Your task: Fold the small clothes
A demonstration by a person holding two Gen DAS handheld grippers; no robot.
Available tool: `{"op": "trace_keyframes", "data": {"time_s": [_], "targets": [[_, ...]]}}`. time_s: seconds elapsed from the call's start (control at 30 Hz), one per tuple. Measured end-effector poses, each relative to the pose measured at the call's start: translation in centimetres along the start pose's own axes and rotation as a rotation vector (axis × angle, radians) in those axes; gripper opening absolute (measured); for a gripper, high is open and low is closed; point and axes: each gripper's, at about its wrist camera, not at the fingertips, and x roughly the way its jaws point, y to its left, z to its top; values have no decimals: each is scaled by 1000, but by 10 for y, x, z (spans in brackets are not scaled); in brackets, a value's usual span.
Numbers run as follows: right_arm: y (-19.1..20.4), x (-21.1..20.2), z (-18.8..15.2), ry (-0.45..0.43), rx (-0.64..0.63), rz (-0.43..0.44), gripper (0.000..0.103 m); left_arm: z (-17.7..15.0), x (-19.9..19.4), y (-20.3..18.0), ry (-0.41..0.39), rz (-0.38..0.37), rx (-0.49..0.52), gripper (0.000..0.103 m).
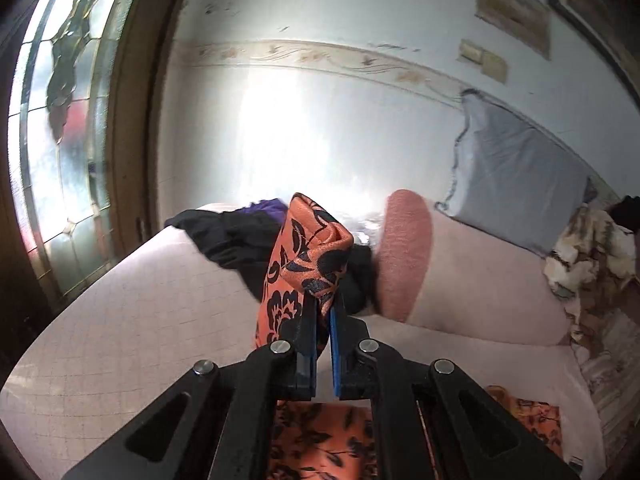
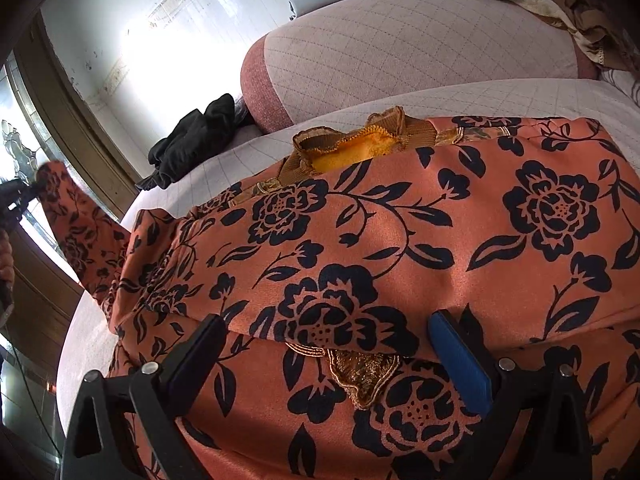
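Note:
An orange garment with black flowers (image 2: 400,240) lies spread on the pink quilted bed (image 2: 400,40), its gold collar (image 2: 360,144) at the far edge. My left gripper (image 1: 324,300) is shut on one sleeve end of it (image 1: 308,240) and holds it up above the bed; that gripper and the raised sleeve (image 2: 60,200) show at the far left of the right wrist view. My right gripper (image 2: 328,332) is open, its fingers (image 2: 460,356) resting low over the garment's front fold, with nothing held.
A pile of black and purple clothes (image 1: 240,236) lies at the bed's far end by a pink bolster (image 1: 404,252). A grey pillow (image 1: 516,176) and a patterned blanket (image 1: 588,252) sit at the right. A stained-glass door (image 1: 60,120) stands left.

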Motion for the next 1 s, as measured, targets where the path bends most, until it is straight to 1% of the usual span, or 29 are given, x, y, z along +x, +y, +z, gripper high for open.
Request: {"op": "trace_keyframes", "data": {"time_s": [0.03, 0.1, 0.17, 0.2, 0.23, 0.27, 0.3, 0.33, 0.37, 0.4, 0.43, 0.47, 0.5, 0.57, 0.6, 0.63, 0.67, 0.7, 0.77, 0.8, 0.83, 0.9, 0.93, 0.97, 1.0], "targets": [[-1, -3, 2, -3, 14, 8, 102, -1, -7, -37, 0, -80, 20, 5], [-7, -19, 5, -14, 83, 19, 101, -12, -13, -110, 32, -234, 67, 5], [-18, -48, 1, -61, 183, 53, 101, -36, -11, -175, 71, -334, 109, 6], [-24, -66, -2, -92, 211, 54, 102, -51, -5, -203, 107, -380, 129, 6], [-32, -84, -5, -119, 231, 42, 102, -68, 3, -227, 149, -408, 155, 10], [-42, -100, -9, -140, 259, 30, 102, -89, 15, -248, 204, -432, 193, 10], [-53, -115, -14, -153, 290, 26, 102, -114, 27, -266, 294, -447, 245, 28], [-64, -127, -17, -155, 315, 18, 102, -138, 41, -276, 400, -441, 292, 47], [-76, -137, -20, -153, 339, 4, 102, -161, 49, -279, 482, -410, 326, 48], [-89, -145, -22, -152, 364, -9, 102, -182, 51, -275, 529, -362, 348, 48], [-100, -153, -23, -153, 394, -16, 102, -192, 49, -263, 540, -311, 355, 48], [-111, -158, -23, -151, 428, -17, 102, -194, 41, -247, 530, -283, 347, 48], [-121, -162, -22, -145, 457, -13, 102, -191, 34, -230, 510, -266, 331, 50], [-133, -164, -15, -142, 488, 14, 102, -181, 14, -189, 448, -226, 284, 64], [-136, -163, -8, -140, 491, 28, 102, -175, 8, -172, 411, -186, 263, 74], [-137, -159, 0, -133, 492, 40, 102, -171, 3, -152, 374, -139, 245, 77], [-136, -152, 8, -121, 495, 65, 102, -170, 1, -134, 355, -92, 230, 77], [-137, -146, 17, -115, 509, 94, 102, -169, 2, -117, 359, -54, 215, 77], [-133, -134, 31, -101, 541, 96, 102, -171, 10, -85, 393, 3, 170, 77], [-133, -131, 38, -102, 559, 122, 102, -171, 12, -69, 400, 24, 137, 77], [-131, -128, 45, -102, 568, 172, 102, -173, 15, -59, 399, 34, 109, 77], [-126, -110, 57, -49, 563, 275, 102, -178, 25, -43, 401, 54, 70, 77], [-126, -100, 60, -31, 550, 284, 102, -185, 33, -38, 421, 61, 64, 77], [-129, -89, 60, -15, 523, 227, 102, -194, 46, -35, 482, 84, 79, 77], [-136, -76, 57, 29, 516, 115, 102, -206, 61, -32, 576, 128, 111, 77]]}}
